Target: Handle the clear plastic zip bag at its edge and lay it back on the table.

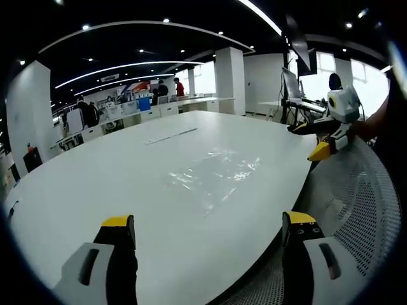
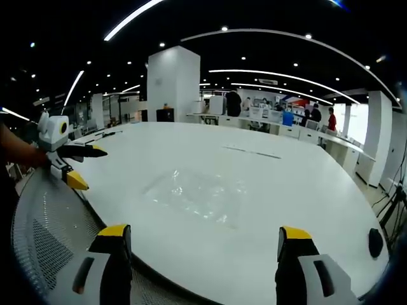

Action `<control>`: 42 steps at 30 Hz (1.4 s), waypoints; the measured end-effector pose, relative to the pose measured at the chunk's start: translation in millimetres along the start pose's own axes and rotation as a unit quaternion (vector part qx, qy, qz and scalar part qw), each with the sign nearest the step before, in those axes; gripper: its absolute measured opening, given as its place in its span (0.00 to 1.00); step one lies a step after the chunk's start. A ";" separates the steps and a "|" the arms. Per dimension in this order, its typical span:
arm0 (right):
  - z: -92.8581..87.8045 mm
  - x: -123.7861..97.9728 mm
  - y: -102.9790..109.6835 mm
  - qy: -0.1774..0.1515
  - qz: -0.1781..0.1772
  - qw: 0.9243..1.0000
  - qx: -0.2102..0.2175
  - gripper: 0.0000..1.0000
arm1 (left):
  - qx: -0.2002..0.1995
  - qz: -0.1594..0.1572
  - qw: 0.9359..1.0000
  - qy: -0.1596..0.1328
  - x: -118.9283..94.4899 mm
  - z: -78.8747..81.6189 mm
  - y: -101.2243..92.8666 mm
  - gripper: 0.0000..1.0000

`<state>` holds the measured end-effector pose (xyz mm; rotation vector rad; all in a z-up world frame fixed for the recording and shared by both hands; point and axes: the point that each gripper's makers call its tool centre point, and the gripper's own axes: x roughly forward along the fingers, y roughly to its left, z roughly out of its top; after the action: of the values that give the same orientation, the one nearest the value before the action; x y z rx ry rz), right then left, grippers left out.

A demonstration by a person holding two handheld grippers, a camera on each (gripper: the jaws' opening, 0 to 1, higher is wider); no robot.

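Zip bag (image 1: 213, 170) lying flat mid-table (image 1: 95, 171), untouched. Left gripper (image 1: 210, 232) and right gripper (image 2: 203, 244) gaping wide, holding nothing. Best approaching low, pinching near edge at 6 o'clock.

Place: open-plan office | shown by: long white table (image 2: 305, 190), rows of desks (image 1: 159, 109), curved ceiling light strips (image 2: 286, 76), white pillars (image 2: 173, 82), people seated far off

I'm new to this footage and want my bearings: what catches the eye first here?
A clear plastic bag lies flat near the middle of a big white table, glinting under the ceiling lights. Both hand-held grippers, left and right, are wide open at the table's near edge, beside a grey mesh chair.
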<state>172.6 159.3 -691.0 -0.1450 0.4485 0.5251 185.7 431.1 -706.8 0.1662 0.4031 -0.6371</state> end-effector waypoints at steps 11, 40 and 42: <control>-0.1 0.0 -0.5 0.001 -0.002 1.000 0.000 0.96 | 0.000 0.001 1.000 -0.001 -1.4 12.8 -13.8 0.96; -6.9 -0.9 -4.4 0.025 -0.012 1.000 -0.006 0.97 | 0.000 -0.002 1.000 0.004 -4.1 19.0 -18.4 0.95; -6.9 -1.1 -4.6 0.027 -0.013 1.000 -0.006 0.97 | 0.000 -0.003 1.000 0.004 -3.9 18.5 -19.2 0.95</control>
<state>171.5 153.2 -696.6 -0.1759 0.4960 0.4995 177.0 412.9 -688.8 0.1681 0.4123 -0.6429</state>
